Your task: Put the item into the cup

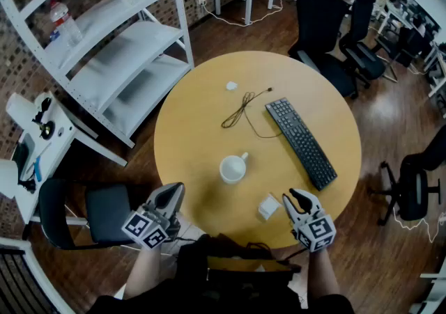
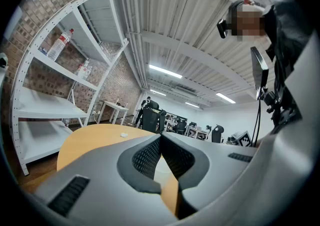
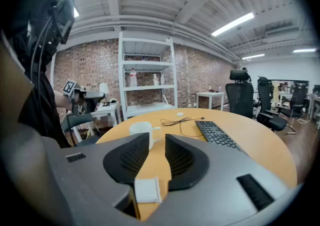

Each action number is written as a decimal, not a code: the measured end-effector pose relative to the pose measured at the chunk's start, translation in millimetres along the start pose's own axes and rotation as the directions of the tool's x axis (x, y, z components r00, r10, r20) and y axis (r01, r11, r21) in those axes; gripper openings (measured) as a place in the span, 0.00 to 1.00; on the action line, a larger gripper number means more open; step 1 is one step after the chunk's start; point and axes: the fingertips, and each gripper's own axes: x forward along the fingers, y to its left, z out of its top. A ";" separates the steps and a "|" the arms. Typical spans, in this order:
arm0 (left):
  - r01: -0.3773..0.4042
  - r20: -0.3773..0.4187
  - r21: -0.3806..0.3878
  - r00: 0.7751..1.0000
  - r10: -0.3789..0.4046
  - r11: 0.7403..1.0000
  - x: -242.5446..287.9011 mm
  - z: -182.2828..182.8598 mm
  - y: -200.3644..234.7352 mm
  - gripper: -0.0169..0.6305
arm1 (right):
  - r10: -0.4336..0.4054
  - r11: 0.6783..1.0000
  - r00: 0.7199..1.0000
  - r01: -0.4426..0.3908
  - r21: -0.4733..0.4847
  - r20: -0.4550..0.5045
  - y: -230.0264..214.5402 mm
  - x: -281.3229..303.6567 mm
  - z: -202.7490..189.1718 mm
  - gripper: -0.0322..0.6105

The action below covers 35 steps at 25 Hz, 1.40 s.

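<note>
Right gripper view: the item (image 3: 146,189) is seen near the cup (image 3: 140,129), under the part-open, empty jaws of the right gripper (image 3: 157,140), to be lowered squarely astride it; the left gripper (image 2: 161,137) is shut, empty.

— Bright enough?
— Yes. Strip lamps (image 3: 234,22) on the ceiling light the room evenly, and they blow out white in both gripper views.
— Shadows?
— Soft. The cup (image 1: 233,168) casts only a faint one on the desk (image 1: 202,124).
— Distortion?
— Strong fisheye bending, black corners in the gripper views, and a soft foreground.
</note>
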 end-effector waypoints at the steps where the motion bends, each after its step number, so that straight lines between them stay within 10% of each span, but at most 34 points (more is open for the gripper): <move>1: -0.002 0.002 0.001 1.000 0.002 1.000 1.6 0.7 0.8 0.02 | 0.019 1.000 0.999 -0.019 -0.013 -0.026 2.4 5.3 -12.2 0.21; 14: -0.091 -0.016 -0.031 0.996 0.091 0.995 -25.4 -13.5 -1.6 0.02 | 0.169 0.948 0.926 -0.247 -0.200 -0.339 53.8 43.5 -101.2 0.34; 21: -0.108 -0.022 -0.033 0.994 0.107 0.994 -36.5 -13.5 0.7 0.02 | 0.040 0.892 0.912 -0.217 -0.396 -0.409 53.0 50.1 -133.7 0.34; 32: -0.111 -0.012 -0.057 0.994 0.110 0.992 -39.8 -14.7 6.2 0.02 | 0.078 0.916 0.872 -0.254 -0.312 -0.483 51.1 58.0 -146.9 0.47; 35: -0.110 -0.009 -0.063 0.994 0.109 0.992 -38.8 -15.0 6.2 0.02 | 0.084 0.913 0.867 -0.264 -0.311 -0.491 42.4 57.9 -146.1 0.20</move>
